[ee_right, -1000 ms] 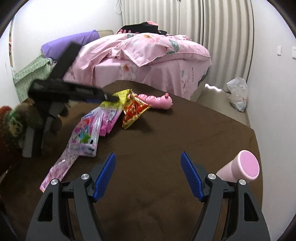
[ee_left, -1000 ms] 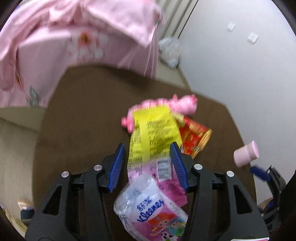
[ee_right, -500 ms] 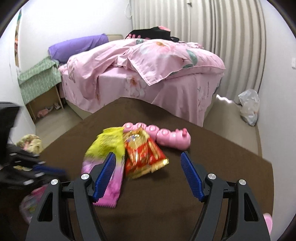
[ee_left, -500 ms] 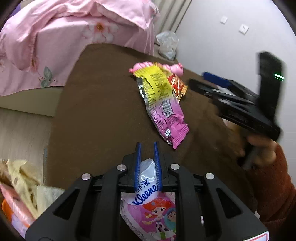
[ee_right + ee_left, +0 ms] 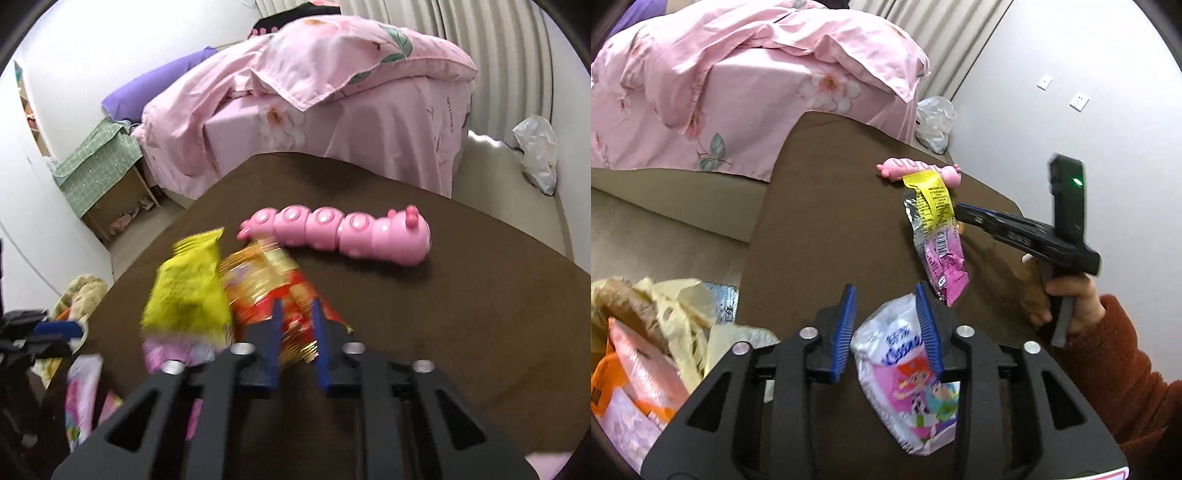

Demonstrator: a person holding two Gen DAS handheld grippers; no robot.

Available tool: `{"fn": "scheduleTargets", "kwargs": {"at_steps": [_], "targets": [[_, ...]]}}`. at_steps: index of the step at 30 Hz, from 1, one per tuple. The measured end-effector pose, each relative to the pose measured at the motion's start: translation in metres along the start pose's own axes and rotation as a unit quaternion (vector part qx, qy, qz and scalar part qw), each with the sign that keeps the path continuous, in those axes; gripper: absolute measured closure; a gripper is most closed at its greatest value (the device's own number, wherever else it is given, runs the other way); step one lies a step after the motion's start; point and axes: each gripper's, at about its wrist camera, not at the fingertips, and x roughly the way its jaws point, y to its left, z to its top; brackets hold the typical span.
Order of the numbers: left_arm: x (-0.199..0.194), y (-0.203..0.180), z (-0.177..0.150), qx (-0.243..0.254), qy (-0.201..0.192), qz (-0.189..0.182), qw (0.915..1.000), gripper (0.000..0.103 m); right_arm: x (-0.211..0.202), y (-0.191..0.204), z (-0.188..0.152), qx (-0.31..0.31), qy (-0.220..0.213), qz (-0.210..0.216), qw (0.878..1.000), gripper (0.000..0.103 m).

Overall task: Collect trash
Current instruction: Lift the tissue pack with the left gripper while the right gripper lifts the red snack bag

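Observation:
In the left wrist view my left gripper [image 5: 886, 326] hangs over the near edge of the brown table [image 5: 820, 229]. Its jaws are opening. A pink-and-white Kleenex tissue pack [image 5: 908, 373] dangles between them, against the right pad only. In the right wrist view my right gripper [image 5: 297, 330] is closing, its pads pinching the near end of a red-and-gold snack wrapper [image 5: 266, 280]. Beside that lies a yellow-and-pink wrapper [image 5: 188, 295], which also shows as the yellow-and-pink wrapper [image 5: 934, 229]. A pink caterpillar toy [image 5: 343, 236] lies just beyond them.
A yellow bag stuffed with wrappers [image 5: 646, 332] sits at the lower left, off the table's edge. A pink bed [image 5: 332, 92] stands behind the table, and a white plastic bag [image 5: 535, 151] lies on the floor. A hand in a rust sleeve [image 5: 1108, 350] holds the right gripper.
The left gripper shut on the tissue pack, pulled back toward the trash bag, and its jaws have parted again. The right gripper moved in over the red wrapper and closed from wide open.

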Motion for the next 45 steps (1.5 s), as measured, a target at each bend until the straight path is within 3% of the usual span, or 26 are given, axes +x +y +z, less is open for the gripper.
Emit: {"fn": "scheduleTargets", "kwargs": {"at_steps": [9,12,14,15,16,20,22,24,25,33,40,45], "targets": [[-0.008,0.006,-0.024,-0.008,0.008,0.021,0.9997,0.068,-0.044,0.018,-0.027,-0.022,-0.024,-0.028,0.999,0.095],[-0.012,0.005,-0.026,-0.006,0.007,0.027,0.9996,0.068,-0.050,0.016,-0.030,-0.041,-0.052,-0.055,0.996,0.093],[-0.017,0.002,-0.026,-0.001,-0.001,0.029,0.9996,0.068,-0.049,0.011,-0.030,-0.044,-0.068,-0.063,0.995,0.071],[-0.019,0.001,-0.026,0.001,-0.005,0.029,0.9996,0.067,-0.045,0.006,-0.028,-0.036,-0.066,-0.062,0.995,0.051],[-0.022,0.000,-0.026,0.002,-0.008,0.029,0.9996,0.067,-0.040,-0.001,-0.027,-0.021,-0.063,-0.054,0.996,0.051],[-0.027,-0.002,-0.026,0.006,-0.017,0.027,0.9995,0.067,-0.012,-0.016,-0.017,0.024,-0.035,-0.034,0.999,0.051],[-0.027,0.000,-0.027,0.003,-0.017,0.028,0.9995,0.067,0.005,-0.020,-0.015,0.045,-0.003,-0.002,0.999,0.051],[-0.028,0.002,-0.028,0.000,-0.016,0.030,0.9994,0.066,0.004,-0.019,-0.015,0.051,-0.006,0.011,0.999,0.066],[-0.028,0.003,-0.028,-0.002,-0.016,0.031,0.9994,0.066,0.003,-0.016,-0.015,0.048,-0.002,0.019,0.999,0.085],[-0.023,0.007,-0.036,-0.020,-0.006,0.024,0.9995,0.066,-0.059,0.006,-0.041,0.026,-0.034,-0.025,0.999,0.090],[-0.003,-0.013,-0.042,-0.017,0.031,-0.014,0.9993,0.060,-0.108,-0.001,-0.089,0.075,-0.049,-0.038,0.995,0.090],[-0.002,-0.036,-0.032,0.008,0.017,-0.016,0.9997,0.060,-0.137,0.006,-0.119,0.074,-0.058,-0.054,0.994,0.090]]}}
